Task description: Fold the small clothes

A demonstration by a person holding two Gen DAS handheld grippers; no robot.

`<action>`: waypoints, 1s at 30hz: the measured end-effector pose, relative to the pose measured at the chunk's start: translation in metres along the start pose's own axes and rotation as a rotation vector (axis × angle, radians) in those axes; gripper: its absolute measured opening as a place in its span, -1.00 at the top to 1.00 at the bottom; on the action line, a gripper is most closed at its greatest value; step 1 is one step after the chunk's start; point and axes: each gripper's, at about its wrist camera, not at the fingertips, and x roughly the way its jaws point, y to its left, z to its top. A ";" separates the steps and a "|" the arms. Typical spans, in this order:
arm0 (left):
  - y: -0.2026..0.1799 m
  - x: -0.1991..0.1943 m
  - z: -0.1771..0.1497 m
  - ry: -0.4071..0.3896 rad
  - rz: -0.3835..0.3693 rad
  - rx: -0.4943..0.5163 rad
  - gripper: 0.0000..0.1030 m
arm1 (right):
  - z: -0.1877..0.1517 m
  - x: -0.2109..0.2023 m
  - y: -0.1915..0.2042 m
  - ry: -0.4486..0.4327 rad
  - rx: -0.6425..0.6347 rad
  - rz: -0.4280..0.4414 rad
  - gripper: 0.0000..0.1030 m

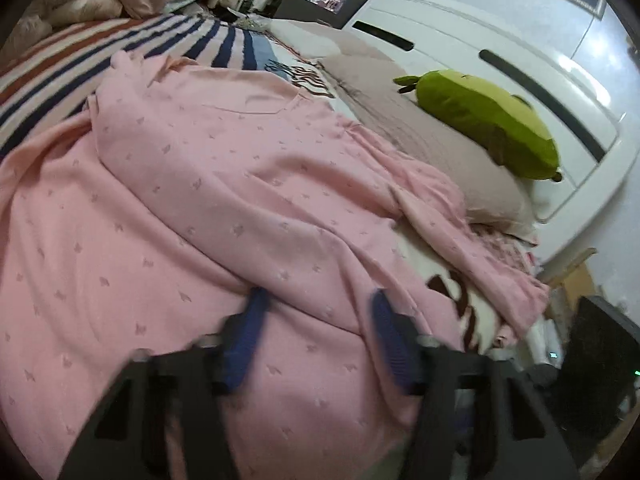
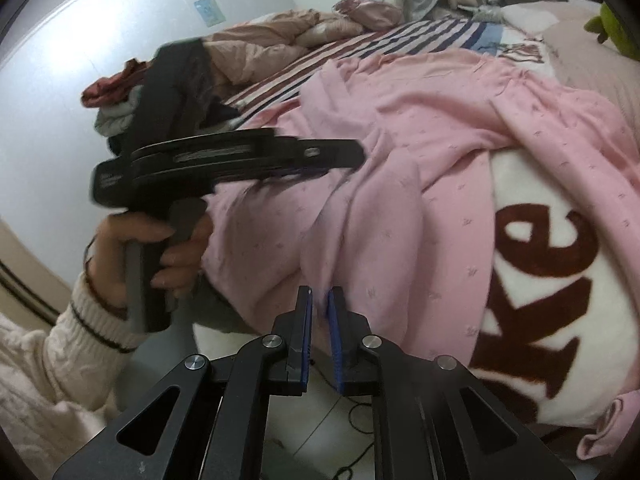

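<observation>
Ahead of the left gripper (image 1: 316,300) the pink garment (image 1: 224,200) lies low and rumpled, open to pass over. Farther ahead to its right, a green plush toy (image 1: 488,120) on a pillow (image 1: 440,152) blocks the way.

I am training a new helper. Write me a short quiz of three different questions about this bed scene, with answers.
1. True or false: the right gripper is shut on the pink garment.
2. Which lies against the headboard? A) green plush toy B) red ball C) book
3. Fill in: the left gripper has its jaws apart over the ____ garment.

Key: 1 true; 2 A; 3 pink
</observation>
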 end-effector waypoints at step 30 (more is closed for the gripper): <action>-0.008 -0.103 0.022 -0.247 -0.029 0.064 0.96 | 0.039 0.002 0.017 -0.181 0.005 -0.016 1.00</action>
